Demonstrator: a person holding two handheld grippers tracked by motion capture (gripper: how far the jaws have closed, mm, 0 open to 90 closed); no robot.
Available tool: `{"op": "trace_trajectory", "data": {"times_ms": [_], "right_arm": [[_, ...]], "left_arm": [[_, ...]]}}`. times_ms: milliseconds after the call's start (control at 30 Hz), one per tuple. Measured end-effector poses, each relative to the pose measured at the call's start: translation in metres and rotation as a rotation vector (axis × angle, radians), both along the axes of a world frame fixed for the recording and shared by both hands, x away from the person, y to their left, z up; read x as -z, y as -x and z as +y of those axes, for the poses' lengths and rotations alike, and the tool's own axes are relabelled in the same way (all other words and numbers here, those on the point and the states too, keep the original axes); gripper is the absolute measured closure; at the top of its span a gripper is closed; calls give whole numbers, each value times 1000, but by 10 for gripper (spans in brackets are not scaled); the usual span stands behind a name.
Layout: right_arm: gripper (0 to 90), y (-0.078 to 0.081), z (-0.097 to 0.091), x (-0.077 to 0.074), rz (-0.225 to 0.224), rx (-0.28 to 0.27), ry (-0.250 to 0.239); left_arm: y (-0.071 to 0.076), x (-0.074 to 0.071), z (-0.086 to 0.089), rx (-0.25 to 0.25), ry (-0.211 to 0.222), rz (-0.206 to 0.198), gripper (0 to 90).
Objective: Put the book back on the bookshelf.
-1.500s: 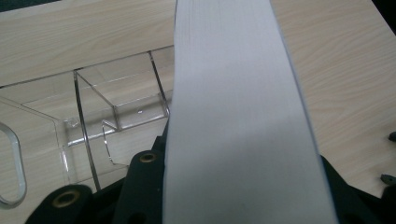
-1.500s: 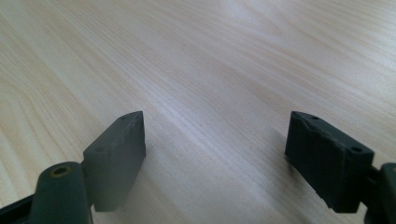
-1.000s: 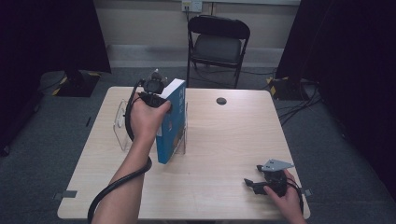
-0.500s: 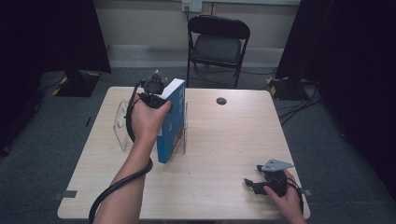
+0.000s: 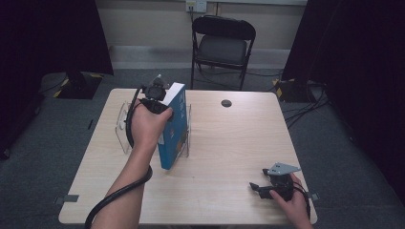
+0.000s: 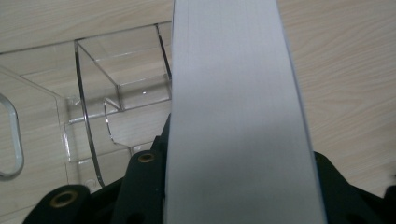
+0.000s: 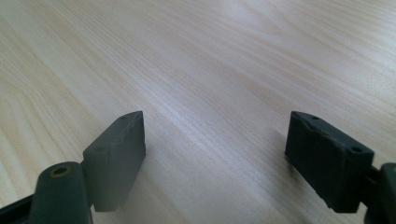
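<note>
My left gripper [image 5: 160, 98] clamps the blue book [image 5: 173, 128] unmoved in the acrylic rack [image 5: 123, 125]; right gripper [image 7: 215, 154] rests wide open.

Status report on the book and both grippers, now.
Left gripper shut on blue book, upright at clear acrylic rack. Right gripper open, on table. Nothing in the way.
</note>
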State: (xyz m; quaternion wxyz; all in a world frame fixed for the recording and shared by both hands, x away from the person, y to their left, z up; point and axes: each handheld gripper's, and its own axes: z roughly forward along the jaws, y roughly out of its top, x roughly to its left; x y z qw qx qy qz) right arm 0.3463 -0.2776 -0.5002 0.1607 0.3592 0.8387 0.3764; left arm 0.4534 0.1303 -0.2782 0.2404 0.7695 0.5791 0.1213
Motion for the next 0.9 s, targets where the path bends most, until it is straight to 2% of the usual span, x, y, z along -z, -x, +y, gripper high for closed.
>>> {"op": "trace_trajectory", "data": {"times_ms": [100, 300, 433, 767, 900], "right_arm": [[194, 0, 0, 0, 0, 2, 2], [178, 0, 1, 0, 3, 4, 8], [178, 0, 1, 0, 4, 3, 9], [178, 0, 1, 0, 1, 4, 7], [178, 0, 1, 0, 3, 3, 9]], "left_arm": [[2, 2, 3, -1, -19, 17, 614], [7, 4, 8, 9, -13, 35, 611], [10, 3, 5, 30, -39, 38, 608], [7, 4, 5, 38, -17, 36, 585], [4, 7, 1, 45, -37, 35, 581]]}}
